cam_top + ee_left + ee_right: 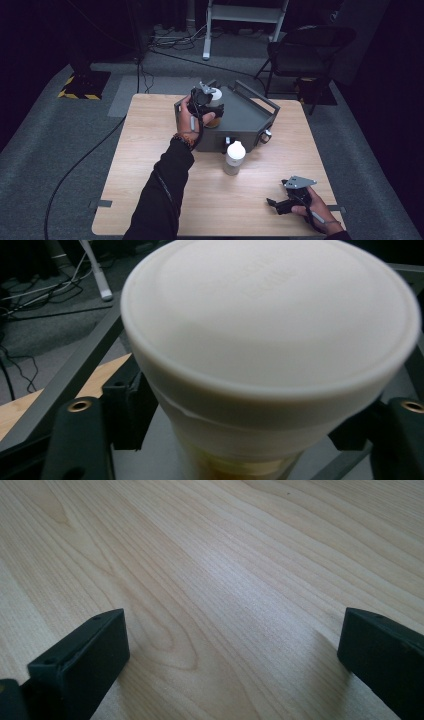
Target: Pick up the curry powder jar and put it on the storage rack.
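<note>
- My left gripper [214, 111] is over the grey metal box [245, 120] at the far side of the table [150, 165]; its jaws flank a white-capped jar [270, 355] standing on the box, and I cannot tell whether the pads press it.
- A second white-capped bottle [234, 157] stands on the table just in front of the box.
- My right gripper [276, 204] rests near the table's front right corner, jaws wide apart, only bare wood between them.

A square, light wooden table [150, 165] is seen on grey carpet. Directly on it are carried a dark grey metal tray-like box [245, 120] and a white-capped plastic bottle [234, 157].
</note>
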Motion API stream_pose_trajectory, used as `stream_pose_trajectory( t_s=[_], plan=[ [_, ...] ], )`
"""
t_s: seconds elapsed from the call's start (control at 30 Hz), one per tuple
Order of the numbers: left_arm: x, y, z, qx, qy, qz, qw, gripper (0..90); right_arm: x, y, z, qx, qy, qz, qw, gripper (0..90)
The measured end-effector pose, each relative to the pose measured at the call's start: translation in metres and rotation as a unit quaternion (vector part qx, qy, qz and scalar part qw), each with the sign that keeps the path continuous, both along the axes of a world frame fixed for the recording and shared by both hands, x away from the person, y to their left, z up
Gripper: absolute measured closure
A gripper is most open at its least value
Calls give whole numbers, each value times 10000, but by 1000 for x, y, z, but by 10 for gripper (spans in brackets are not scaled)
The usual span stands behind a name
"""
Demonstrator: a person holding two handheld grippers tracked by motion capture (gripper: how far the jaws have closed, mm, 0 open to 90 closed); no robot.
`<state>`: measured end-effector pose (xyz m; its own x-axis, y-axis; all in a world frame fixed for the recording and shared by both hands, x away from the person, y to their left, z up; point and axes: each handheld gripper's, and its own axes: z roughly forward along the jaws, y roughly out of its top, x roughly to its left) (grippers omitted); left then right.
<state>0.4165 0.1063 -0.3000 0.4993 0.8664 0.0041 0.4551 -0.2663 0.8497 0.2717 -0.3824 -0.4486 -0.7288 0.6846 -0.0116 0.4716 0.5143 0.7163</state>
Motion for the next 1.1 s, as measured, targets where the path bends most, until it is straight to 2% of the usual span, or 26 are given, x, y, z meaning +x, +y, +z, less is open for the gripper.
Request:
stream_pose_trajectory(
  t_s=[0.2,0.3,0.53,0.6,0.8,0.97,1.1],
  plan=[
    [-3,6,-9,-210,-39,-33,9998,99,0,0,0,0,0,-1,10000,0],
    [-7,10,-13,-281,-144,-61,9995,42,0,0,0,-3,0,1,10000,0],
    [-18,20,-18,-407,-289,-24,9988,30,0,0,0,-1,1,0,10000,0],
    [-23,19,-17,-287,-332,1,9990,30,0,0,0,-2,0,1,10000,0],
    [-38,25,-16,-261,-523,-132,9982,27,0,0,0,-1,2,4,10000,0],
    [-51,23,-10,10,-641,-272,9976,24,0,0,0,-1,2,4,10000,0],
    [-58,24,-9,96,-708,-341,9969,20,0,0,0,-4,1,3,10000,0]
  ],
)
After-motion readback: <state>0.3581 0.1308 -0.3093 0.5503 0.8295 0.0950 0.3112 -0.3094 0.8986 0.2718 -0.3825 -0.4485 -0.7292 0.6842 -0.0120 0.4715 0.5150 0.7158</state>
